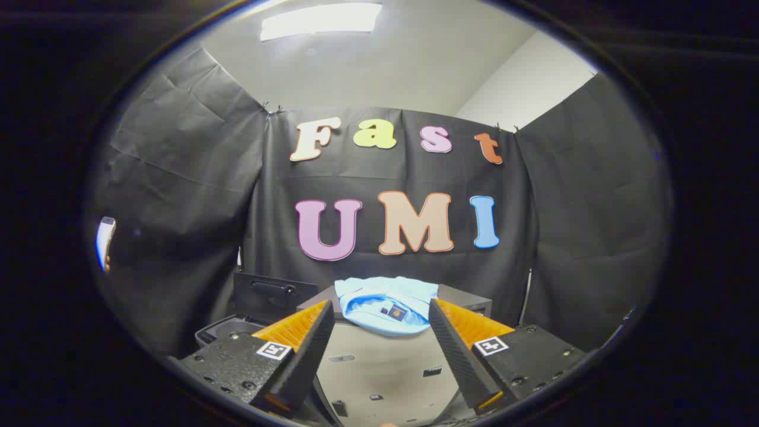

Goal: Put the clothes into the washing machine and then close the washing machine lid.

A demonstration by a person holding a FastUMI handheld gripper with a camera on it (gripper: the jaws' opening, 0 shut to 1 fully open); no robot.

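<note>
In the gripper view, the gripper (379, 344) sat at the bottom centre of the frame with its two fingers spread wide apart, holding nothing. A folded light-blue garment (385, 311) lay at lower centre, on the far end of a dark cabinet top (468, 299) — beyond the fingertips and roughly in line with the gap between them, not touching either. The washing machine (237, 329) showed at lower left, just behind the left finger, its lid (273, 295) standing open and upright.

The likeliest trouble, as I judged it, was the grasp: the cloth was soft and folded, so the fingers might pinch only a top layer and let the rest unfold, drag or slip off the cabinet on the way across. The raised lid stood close to that path — a swinging sleeve could snag on it.
</note>
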